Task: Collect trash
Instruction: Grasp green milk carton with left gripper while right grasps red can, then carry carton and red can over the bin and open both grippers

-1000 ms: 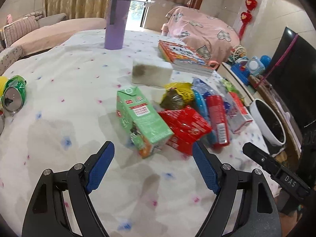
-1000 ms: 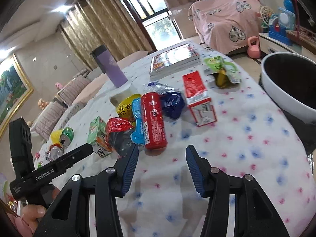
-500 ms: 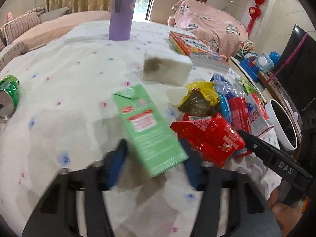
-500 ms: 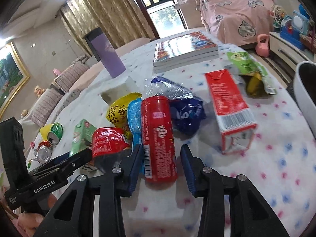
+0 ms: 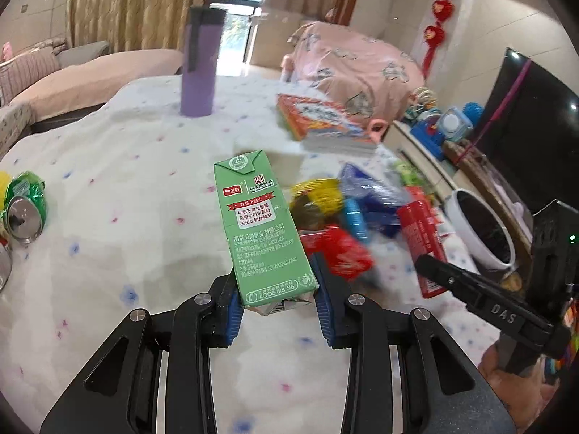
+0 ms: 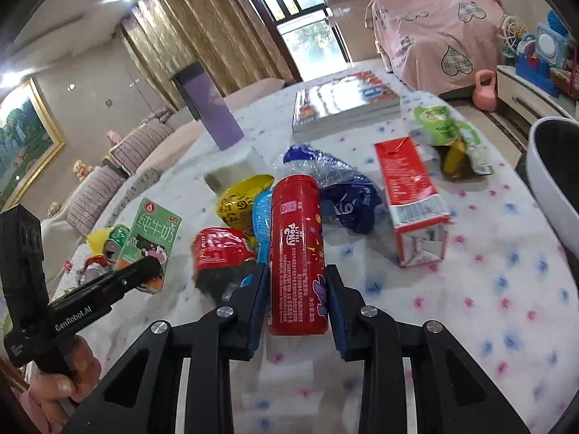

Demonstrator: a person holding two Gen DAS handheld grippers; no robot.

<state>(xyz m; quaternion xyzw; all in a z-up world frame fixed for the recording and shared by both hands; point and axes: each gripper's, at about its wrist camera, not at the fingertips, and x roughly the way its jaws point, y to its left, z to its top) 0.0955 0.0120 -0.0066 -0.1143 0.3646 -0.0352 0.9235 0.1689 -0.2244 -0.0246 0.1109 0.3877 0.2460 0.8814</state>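
left wrist view: the left tongs (image 5: 277, 298) have just been closing and now clench the near end of the green carton (image 5: 260, 228), which looks lifted off the bench (image 5: 119, 188). beyond and right of the tongs lies blurred wrapper trash, with a white bin (image 5: 481, 235) further right. right wrist view: the right tongs (image 6: 297, 302) have just been closing on the red tube (image 6: 298, 264); its near end sits between the pads, lying on the bench. a red carton (image 6: 412, 202) lies right of them, a blue wrapper (image 6: 347, 195) just beyond.
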